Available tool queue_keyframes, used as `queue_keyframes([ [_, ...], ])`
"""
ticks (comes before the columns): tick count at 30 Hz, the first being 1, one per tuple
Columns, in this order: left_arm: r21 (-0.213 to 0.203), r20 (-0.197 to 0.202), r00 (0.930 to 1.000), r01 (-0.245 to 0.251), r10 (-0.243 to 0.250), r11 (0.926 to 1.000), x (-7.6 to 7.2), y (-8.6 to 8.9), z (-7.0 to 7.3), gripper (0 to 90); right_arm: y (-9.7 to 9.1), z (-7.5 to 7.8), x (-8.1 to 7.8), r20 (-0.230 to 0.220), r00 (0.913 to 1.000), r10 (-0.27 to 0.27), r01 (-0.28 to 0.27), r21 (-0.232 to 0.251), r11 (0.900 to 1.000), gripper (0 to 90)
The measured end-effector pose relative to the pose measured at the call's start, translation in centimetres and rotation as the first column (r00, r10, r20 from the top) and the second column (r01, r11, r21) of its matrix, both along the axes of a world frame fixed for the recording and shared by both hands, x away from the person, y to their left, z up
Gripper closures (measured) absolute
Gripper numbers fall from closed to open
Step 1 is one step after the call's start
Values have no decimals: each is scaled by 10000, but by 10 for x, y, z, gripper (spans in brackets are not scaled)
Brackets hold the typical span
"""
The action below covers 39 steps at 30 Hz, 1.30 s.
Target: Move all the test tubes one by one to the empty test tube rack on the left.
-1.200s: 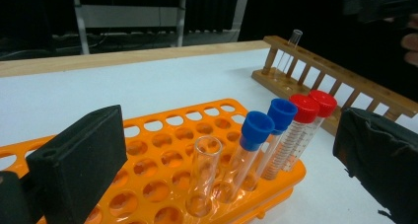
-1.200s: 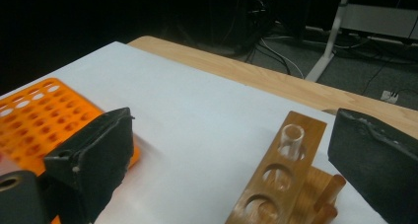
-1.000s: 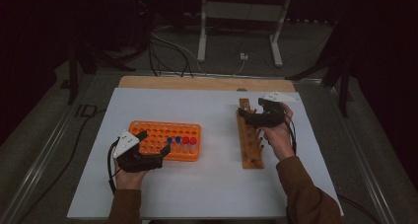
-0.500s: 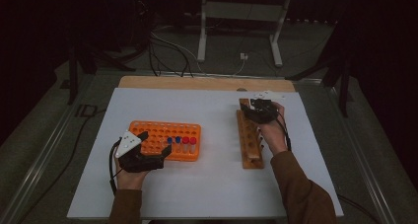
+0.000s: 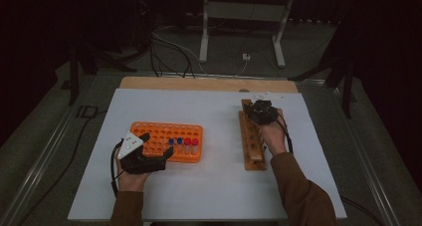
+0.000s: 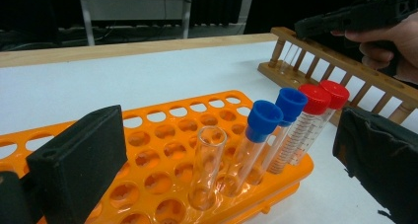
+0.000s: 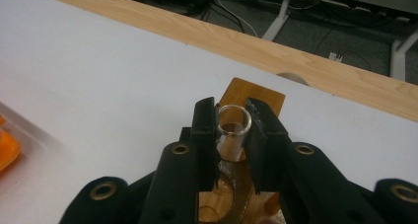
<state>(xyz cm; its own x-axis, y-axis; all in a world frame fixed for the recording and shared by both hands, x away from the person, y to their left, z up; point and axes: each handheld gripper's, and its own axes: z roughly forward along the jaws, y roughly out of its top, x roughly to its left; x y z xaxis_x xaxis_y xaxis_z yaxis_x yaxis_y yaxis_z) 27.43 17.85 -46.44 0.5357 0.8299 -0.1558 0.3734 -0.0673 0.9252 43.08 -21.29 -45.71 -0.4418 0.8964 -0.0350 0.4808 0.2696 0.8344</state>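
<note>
The right gripper [image 7: 231,130] is pinching a clear glass tube [image 7: 232,128] (jaws just closed) in the wooden rack [image 5: 251,139], centre-right; the left gripper [image 6: 222,150] is gaping wide at the orange rack [image 6: 162,174].

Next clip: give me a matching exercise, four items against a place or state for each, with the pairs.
Items:
1. right claw
2. left claw
3. blue-capped tubes
4. wooden rack

Places or states:
A. standing in the orange rack
B. on the table under the right hand
C. shut on a clear uncapped tube
D. open beside the orange rack

Pairs: 1-C, 2-D, 3-A, 4-B
</note>
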Motion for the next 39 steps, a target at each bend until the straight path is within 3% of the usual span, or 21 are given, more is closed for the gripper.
queue_keyframes([
  [10, 30, 2, 10000, -21, 21, 10000, 0, 0, 0, 6, -5, 15, -12, 648, 9979, -73, 48, 387, 9992, 765],
  [23, 98, 62, 10000, 5, -6, 10000, -1, -2, 1, 6, -12, 45, -32, 1688, 9856, 70, -205, 786, 9967, 765],
  [31, 105, 131, 9999, 55, -57, 9999, -2, -4, 3, 6, -8, 54, -48, 1811, 9817, 587, -792, 1081, 9910, 765],
  [39, 228, 232, 9996, 128, -133, 9997, -2, -7, 4, 6, 8, 48, -69, 1637, 9763, 1418, -1623, 1190, 9795, 764],
])
